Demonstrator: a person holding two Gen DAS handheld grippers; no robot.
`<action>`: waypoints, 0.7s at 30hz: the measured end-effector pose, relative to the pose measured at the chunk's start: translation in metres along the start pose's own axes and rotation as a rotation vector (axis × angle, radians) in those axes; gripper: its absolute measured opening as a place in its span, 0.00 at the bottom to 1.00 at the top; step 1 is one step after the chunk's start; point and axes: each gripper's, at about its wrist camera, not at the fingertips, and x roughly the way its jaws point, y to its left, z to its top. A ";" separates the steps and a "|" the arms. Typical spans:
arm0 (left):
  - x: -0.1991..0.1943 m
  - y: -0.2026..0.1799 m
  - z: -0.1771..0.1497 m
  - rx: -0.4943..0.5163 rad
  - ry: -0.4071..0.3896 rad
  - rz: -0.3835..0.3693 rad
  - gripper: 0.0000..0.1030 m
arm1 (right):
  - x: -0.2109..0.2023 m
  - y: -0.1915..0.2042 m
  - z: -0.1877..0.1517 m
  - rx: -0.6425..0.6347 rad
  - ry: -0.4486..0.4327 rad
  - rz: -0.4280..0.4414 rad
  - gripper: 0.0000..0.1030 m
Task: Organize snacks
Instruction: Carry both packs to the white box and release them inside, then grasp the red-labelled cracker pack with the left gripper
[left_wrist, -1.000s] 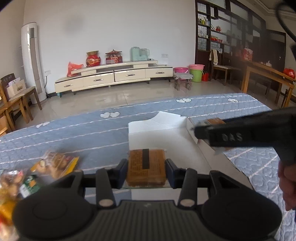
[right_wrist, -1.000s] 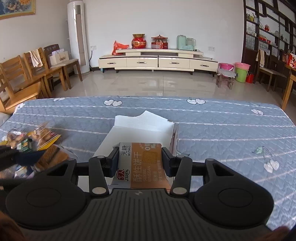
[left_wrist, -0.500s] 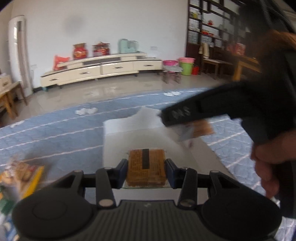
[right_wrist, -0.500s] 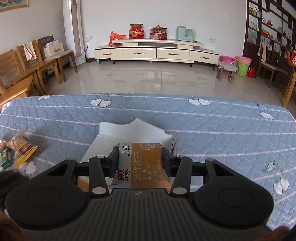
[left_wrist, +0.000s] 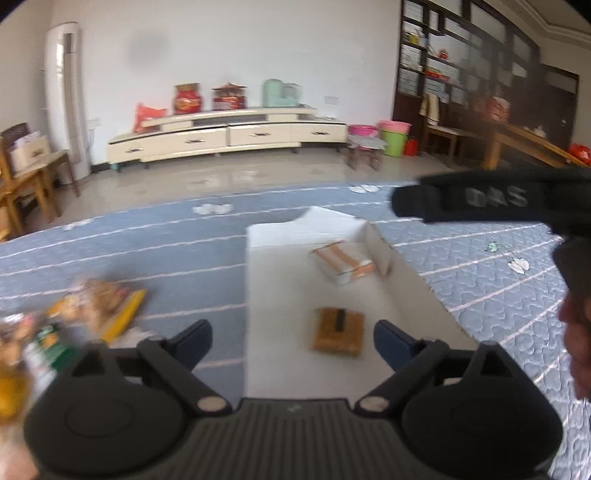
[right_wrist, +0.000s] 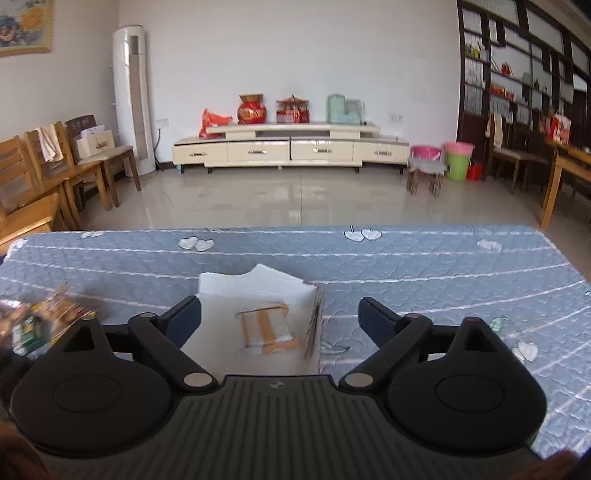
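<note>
Nearest, left gripper (left_wrist: 291, 341) spread wide, jaws just opened, nothing pressed between the pads; brown snack pack (left_wrist: 338, 330) lying loose on the floor of the white box (left_wrist: 273, 273), between but clear of the fingers. Right gripper (right_wrist: 279, 317) likewise gaping, jaws just opened, empty. Beyond it, orange-and-white biscuit box (right_wrist: 267, 329) resting flat inside the white box, near its right wall. Off to the left, blurred heap of loose snack packets (left_wrist: 74, 314) on the blue quilted bench cover (right_wrist: 424, 266). Farther back, tiled floor and cream TV cabinet (right_wrist: 291, 149) against the wall.
</note>
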 end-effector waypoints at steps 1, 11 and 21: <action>-0.007 0.003 -0.003 -0.002 -0.003 0.017 0.95 | -0.013 0.005 -0.005 -0.004 -0.013 0.001 1.00; -0.073 0.040 -0.039 -0.023 -0.021 0.110 0.96 | -0.094 0.053 -0.053 -0.004 -0.023 0.047 1.00; -0.113 0.092 -0.079 -0.116 -0.018 0.190 0.97 | -0.119 0.100 -0.068 -0.034 0.002 0.141 1.00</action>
